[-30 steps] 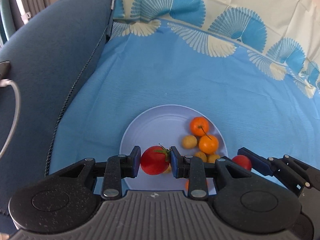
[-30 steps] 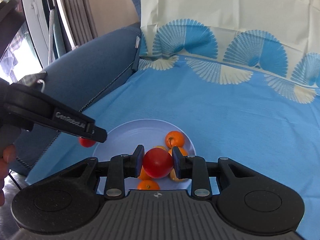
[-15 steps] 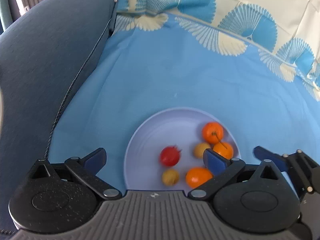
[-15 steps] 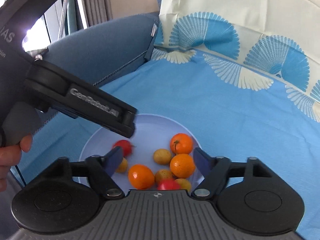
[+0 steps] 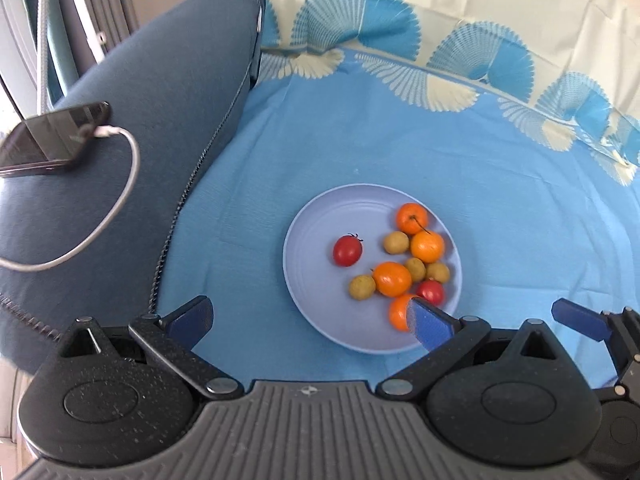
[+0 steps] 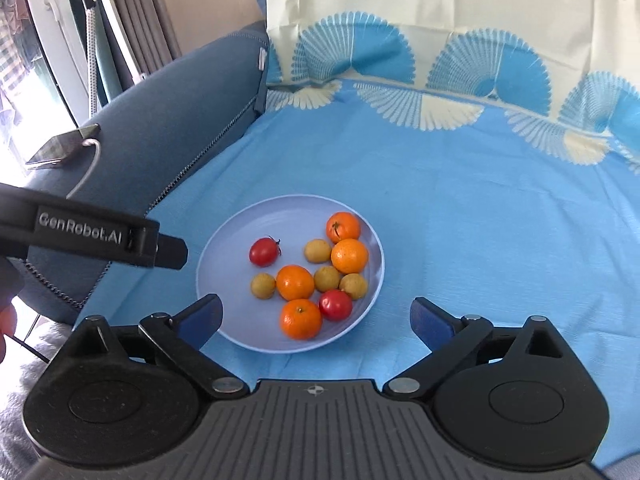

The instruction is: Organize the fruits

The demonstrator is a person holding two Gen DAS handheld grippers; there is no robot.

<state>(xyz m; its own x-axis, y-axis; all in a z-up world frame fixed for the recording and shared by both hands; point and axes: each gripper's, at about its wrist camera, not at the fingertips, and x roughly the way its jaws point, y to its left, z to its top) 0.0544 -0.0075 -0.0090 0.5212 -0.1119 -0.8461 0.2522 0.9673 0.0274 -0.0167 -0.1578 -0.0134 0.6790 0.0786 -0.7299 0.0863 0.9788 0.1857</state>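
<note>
**Both grippers empty above a full plate**

The plate (image 6: 224,240) sits on the blue cloth (image 6: 460,220), just ahead of and below both tools. From the right gripper (image 6: 316,316) the fruit lies at 12 o'clock, the near orange (image 6: 301,319) and a tomato (image 6: 335,305) closest; its jaws are opening, with nothing pressed between them. The left gripper (image 5: 308,316) stands wide and empty, and from it the plate lies toward 1 o'clock, so the right one is better centred.

A second tomato (image 6: 263,251) lies alone at the plate's 9 o'clock, long axis roughly 8 to 2. No loose fruit shows on the cloth, though the tool bodies hide the near edge, so the sorting is probably done.

A sofa arm (image 5: 120,208) at 10 o'clock bears a phone (image 5: 48,140) and cable (image 5: 120,188), well clear. Nothing blocks the way.
</note>
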